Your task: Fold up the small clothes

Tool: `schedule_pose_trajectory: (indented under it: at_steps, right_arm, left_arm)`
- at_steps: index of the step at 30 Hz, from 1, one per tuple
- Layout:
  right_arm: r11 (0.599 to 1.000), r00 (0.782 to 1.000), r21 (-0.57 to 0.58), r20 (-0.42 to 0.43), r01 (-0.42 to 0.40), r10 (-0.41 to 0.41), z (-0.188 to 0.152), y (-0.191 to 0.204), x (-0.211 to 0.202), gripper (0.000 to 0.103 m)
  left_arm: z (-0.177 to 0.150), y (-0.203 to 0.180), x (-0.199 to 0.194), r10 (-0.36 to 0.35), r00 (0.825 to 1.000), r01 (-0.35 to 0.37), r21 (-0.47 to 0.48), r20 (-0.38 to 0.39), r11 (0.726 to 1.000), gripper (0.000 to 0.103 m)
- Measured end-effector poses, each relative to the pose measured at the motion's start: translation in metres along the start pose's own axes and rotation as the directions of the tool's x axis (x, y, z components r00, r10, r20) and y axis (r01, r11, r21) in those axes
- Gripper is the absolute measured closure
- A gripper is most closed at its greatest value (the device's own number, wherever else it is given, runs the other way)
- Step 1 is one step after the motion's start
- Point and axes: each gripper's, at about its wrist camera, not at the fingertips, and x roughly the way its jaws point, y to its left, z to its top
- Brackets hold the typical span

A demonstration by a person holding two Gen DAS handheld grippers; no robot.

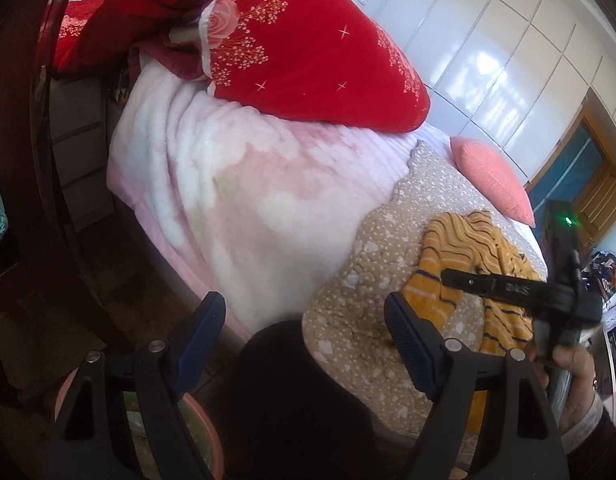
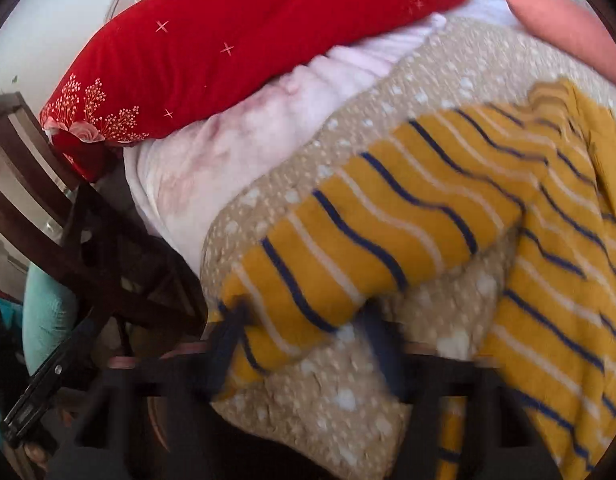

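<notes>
A small mustard-yellow top with navy and white stripes (image 1: 483, 256) lies spread on a beige dotted quilt (image 1: 371, 280) on the bed. My left gripper (image 1: 304, 320) is open and empty, held off the bed's near edge, left of the top. My right gripper (image 2: 304, 332) is open, blurred by motion, its fingers on either side of the cuff end of the top's sleeve (image 2: 347, 232). The right gripper also shows from the side in the left wrist view (image 1: 507, 284), over the top.
A pink fleece blanket (image 1: 228, 184) covers the bed's left part, with a big red pillow (image 1: 308, 52) behind it and a small coral cushion (image 1: 495, 176) at the back. A dark wooden chair (image 2: 108, 264) stands left of the bed. White wardrobe doors (image 1: 487, 64) lie beyond.
</notes>
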Motion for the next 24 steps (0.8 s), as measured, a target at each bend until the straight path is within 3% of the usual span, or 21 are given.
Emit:
schedule_pose_trajectory:
  at_steps: [2, 5, 7, 10, 13, 14, 15, 16, 17, 18, 20, 24]
  right_arm:
    - [1.000, 1.000, -0.019, 0.016, 0.019, -0.019, 0.010, -0.006, -0.017, 0.094]
    - [0.992, 0.988, -0.061, 0.119, 0.106, -0.099, 0.019, -0.017, -0.063, 0.095]
    - [0.984, 0.969, -0.035, 0.185, 0.173, -0.164, 0.025, -0.041, -0.105, 0.095]
    - [0.946, 0.916, 0.060, 0.240, 0.318, -0.323, 0.026, -0.107, -0.172, 0.095]
    - [0.856, 0.835, 0.147, 0.192, 0.495, -0.515, 0.013, -0.176, -0.205, 0.094]
    - [0.787, 0.780, 0.172, 0.121, 0.593, -0.614, 0.006, -0.207, -0.209, 0.084]
    - [0.701, 0.706, 0.199, 0.056, 0.685, -0.706, -0.001, -0.232, -0.211, 0.071]
    - [0.628, 0.643, 0.233, 0.016, 0.742, -0.766, -0.010, -0.253, -0.217, 0.069]
    - [0.606, 0.630, 0.284, 0.009, 0.743, -0.777, -0.022, -0.271, -0.227, 0.069]
    - [0.645, 0.678, 0.355, 0.041, 0.677, -0.734, -0.038, -0.286, -0.242, 0.068]
    - [0.699, 0.742, 0.455, 0.114, 0.552, -0.661, -0.066, -0.301, -0.262, 0.062]
    - [0.753, 0.787, 0.481, 0.187, 0.449, -0.588, -0.106, -0.308, -0.271, 0.060]
  left_arm:
    - [0.001, -0.005, -0.001, -0.003, 1.000, 0.003, 0.010, 0.001, 1.000, 0.022]
    - [0.003, -0.015, -0.004, -0.021, 1.000, 0.020, 0.038, 0.008, 0.999, 0.022]
    - [0.005, -0.025, -0.003, -0.031, 0.999, 0.031, 0.063, 0.005, 0.998, 0.022]
    - [0.005, -0.043, 0.001, -0.047, 0.999, 0.048, 0.100, -0.004, 0.994, 0.022]
    - [0.004, -0.064, 0.003, -0.063, 0.998, 0.065, 0.146, -0.015, 0.987, 0.022]
    - [0.003, -0.072, 0.005, -0.067, 0.998, 0.069, 0.164, -0.020, 0.984, 0.022]
    - [0.002, -0.081, 0.007, -0.070, 0.997, 0.074, 0.184, -0.028, 0.980, 0.022]
    - [0.002, -0.086, 0.008, -0.073, 0.997, 0.078, 0.198, -0.033, 0.977, 0.022]
    - [0.001, -0.095, 0.011, -0.075, 0.996, 0.082, 0.219, -0.040, 0.972, 0.022]
    - [-0.001, -0.105, 0.013, -0.075, 0.996, 0.084, 0.242, -0.047, 0.967, 0.022]
    - [-0.003, -0.122, 0.021, -0.076, 0.995, 0.092, 0.277, -0.068, 0.957, 0.022]
    - [-0.007, -0.161, 0.042, -0.097, 0.987, 0.134, 0.330, -0.126, 0.934, 0.021]
